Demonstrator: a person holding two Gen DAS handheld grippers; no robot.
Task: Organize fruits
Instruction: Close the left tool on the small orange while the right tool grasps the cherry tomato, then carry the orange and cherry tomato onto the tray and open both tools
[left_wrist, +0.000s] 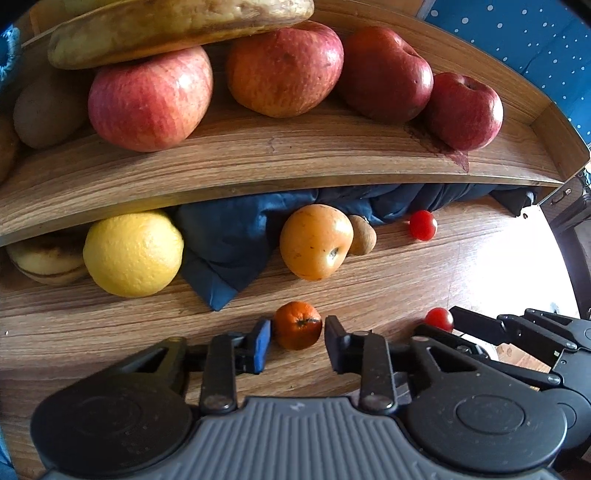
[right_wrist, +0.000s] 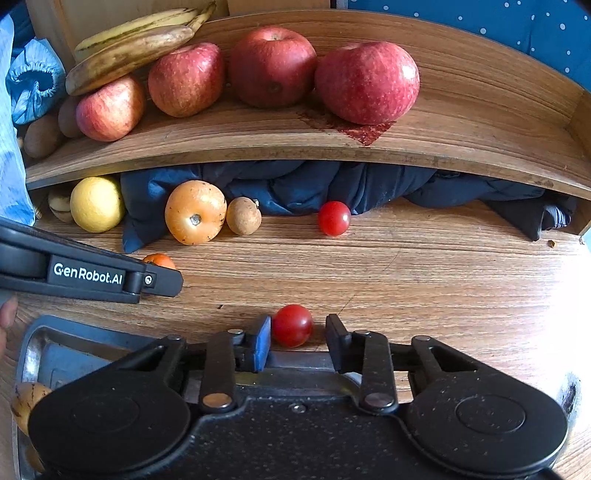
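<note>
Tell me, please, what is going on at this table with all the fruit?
A person is sorting fruit with a handheld gripper in each hand. The left gripper is open around a small orange on the wooden table, and the right gripper is open around a cherry tomato; neither fruit is lifted yet. Apples and bananas sit on the shelf above. A metal tray lies under the right gripper.

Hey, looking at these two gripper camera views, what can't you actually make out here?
- Metal tray, right wrist view: its contents are mostly hidden by the right gripper body.
- Tangerine, right wrist view: mostly behind the left gripper.
- Space under the shelf, both views: filled by dark blue cloth.
</note>
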